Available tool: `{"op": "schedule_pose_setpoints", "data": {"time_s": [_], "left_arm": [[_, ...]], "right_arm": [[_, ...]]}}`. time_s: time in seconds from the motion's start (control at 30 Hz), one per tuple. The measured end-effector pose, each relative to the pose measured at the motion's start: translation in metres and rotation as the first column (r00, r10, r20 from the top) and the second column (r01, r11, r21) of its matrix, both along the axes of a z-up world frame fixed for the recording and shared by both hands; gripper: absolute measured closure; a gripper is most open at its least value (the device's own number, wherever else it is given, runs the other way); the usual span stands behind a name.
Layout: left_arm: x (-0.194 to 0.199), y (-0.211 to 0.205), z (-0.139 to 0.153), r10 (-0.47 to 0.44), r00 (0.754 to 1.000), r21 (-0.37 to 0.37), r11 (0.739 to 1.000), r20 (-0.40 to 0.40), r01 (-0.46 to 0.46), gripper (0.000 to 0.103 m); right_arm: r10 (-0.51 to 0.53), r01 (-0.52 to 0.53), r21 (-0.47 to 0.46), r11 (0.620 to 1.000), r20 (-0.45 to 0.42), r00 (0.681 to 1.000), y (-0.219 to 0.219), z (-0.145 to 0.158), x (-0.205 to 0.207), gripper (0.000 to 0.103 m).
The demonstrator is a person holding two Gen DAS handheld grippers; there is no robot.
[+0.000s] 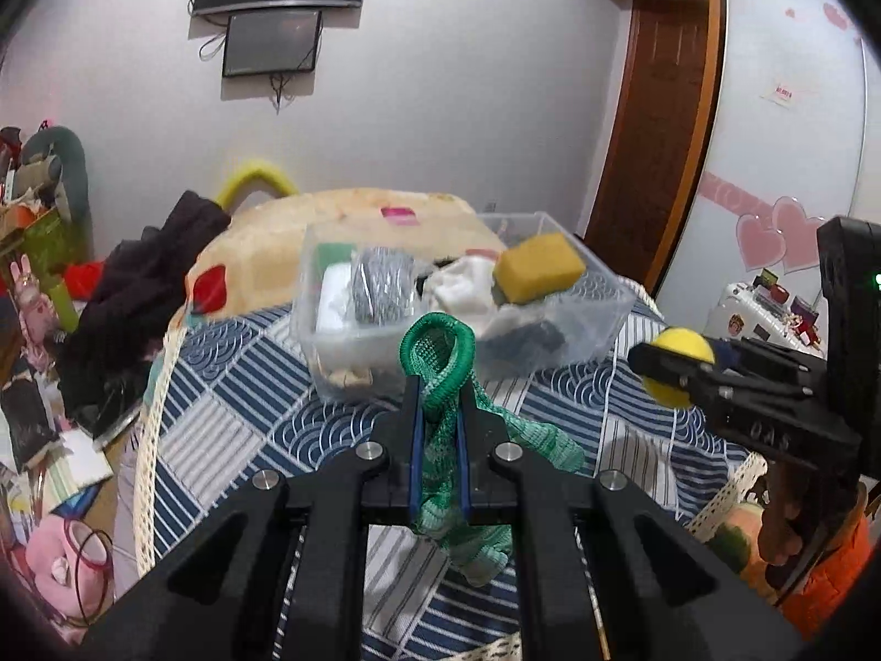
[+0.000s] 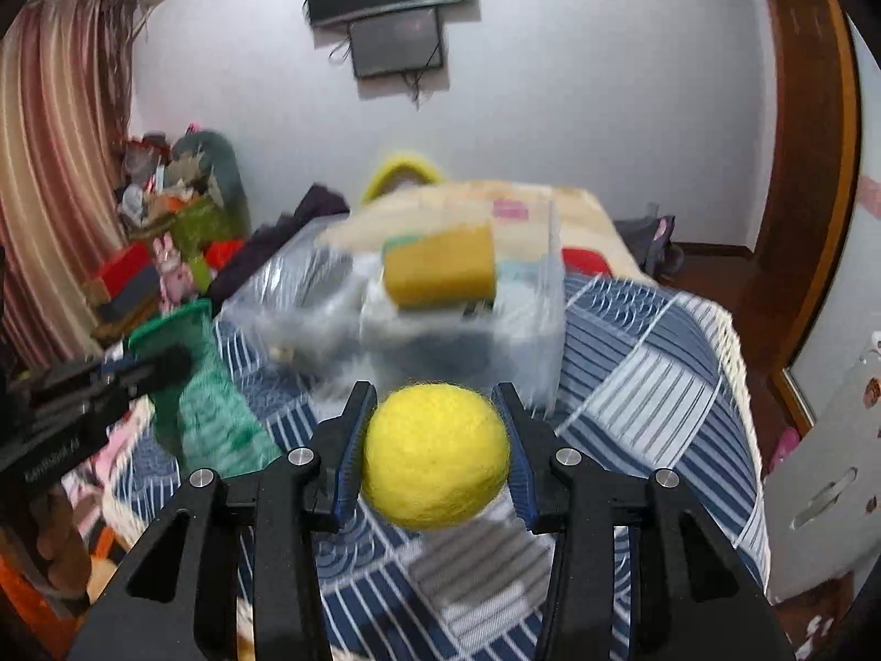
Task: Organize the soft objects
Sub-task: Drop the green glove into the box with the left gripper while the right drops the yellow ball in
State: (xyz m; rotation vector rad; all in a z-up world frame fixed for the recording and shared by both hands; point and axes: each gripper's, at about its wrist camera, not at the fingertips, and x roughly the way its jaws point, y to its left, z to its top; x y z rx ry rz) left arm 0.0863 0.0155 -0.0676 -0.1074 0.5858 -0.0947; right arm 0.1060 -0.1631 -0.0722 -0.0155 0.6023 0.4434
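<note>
Bedroom, blue-and-white patterned bedspread (image 1: 231, 385) fills the lower half of both views.

Left wrist view: left gripper (image 1: 439, 413) at centre bottom, jaws pinching a green knit sock (image 1: 440, 380), lifted, toe hanging below the fingers. Clear plastic bin (image 1: 600, 308) sits centre frame on the bed, already holding a yellow sponge (image 1: 539, 267), white cloth and a grey item. Right gripper (image 1: 669, 369) enters at right edge.

Right wrist view: right gripper (image 2: 435, 451) at centre bottom, jaws clamped on a yellow felt ball (image 2: 435, 454), bin (image 2: 545, 341) just beyond, blurred.

Step, I'd judge: both items in transit to the bin. Next: get each over the bin opening, then release, one at a time to avoid the grippers colliding.
</note>
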Motion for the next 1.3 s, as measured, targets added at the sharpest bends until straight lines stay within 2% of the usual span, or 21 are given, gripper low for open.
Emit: {"op": "schedule_pose_setpoints", "data": {"time_s": [0.3, 0.47, 0.63, 0.93, 1.03, 1.13, 1.17, 1.2, 1.3], "left_arm": [[0.017, 0.003, 0.032, 0.009, 0.996, 0.056, 0.998, 0.09, -0.014, 0.094], [0.031, 0.005, 0.05, 0.019, 0.989, 0.088, 0.996, 0.144, -0.032, 0.094], [0.051, 0.008, 0.056, 0.03, 0.985, 0.091, 0.995, 0.167, -0.045, 0.094], [0.104, 0.009, 0.034, 0.028, 0.994, 0.059, 0.998, 0.104, -0.034, 0.094], [0.122, 0.006, 0.022, 0.042, 0.996, 0.09, 0.995, 0.077, -0.049, 0.094], [0.137, -0.001, 0.006, 0.036, 0.999, 0.161, 0.986, 0.025, -0.04, 0.094], [0.14, -0.003, 0.001, 0.043, 0.999, 0.181, 0.982, 0.014, -0.044, 0.093], [0.141, -0.003, -0.003, 0.041, 0.999, 0.188, 0.981, 0.002, -0.04, 0.085], [0.137, -0.002, -0.006, 0.031, 0.999, 0.174, 0.984, -0.012, -0.028, 0.057]], "right_arm": [[-0.037, 0.034, 0.041, 0.999, 0.065, 0.997, 0.001, 0.025, 0.024, 0.063], [-0.055, 0.051, 0.045, 0.998, 0.076, 0.996, 0.003, 0.028, 0.042, 0.063], [-0.07, 0.068, 0.029, 0.997, 0.072, 0.995, 0.004, 0.023, 0.059, 0.063], [-0.077, 0.077, -0.005, 0.997, 0.016, 0.997, 0.012, 0.004, 0.087, 0.063], [-0.062, 0.062, 0.001, 0.998, 0.003, 0.998, 0.012, -0.002, 0.088, 0.062], [-0.055, 0.057, -0.056, 0.997, 0.036, 0.998, 0.018, -0.003, 0.083, 0.061], [-0.054, 0.057, -0.069, 0.996, 0.043, 0.998, 0.019, -0.003, 0.08, 0.059], [-0.051, 0.054, -0.072, 0.996, 0.044, 0.998, 0.019, -0.003, 0.079, 0.057], [-0.033, 0.034, -0.046, 0.998, 0.025, 0.999, 0.014, 0.0, 0.078, 0.049]]}}
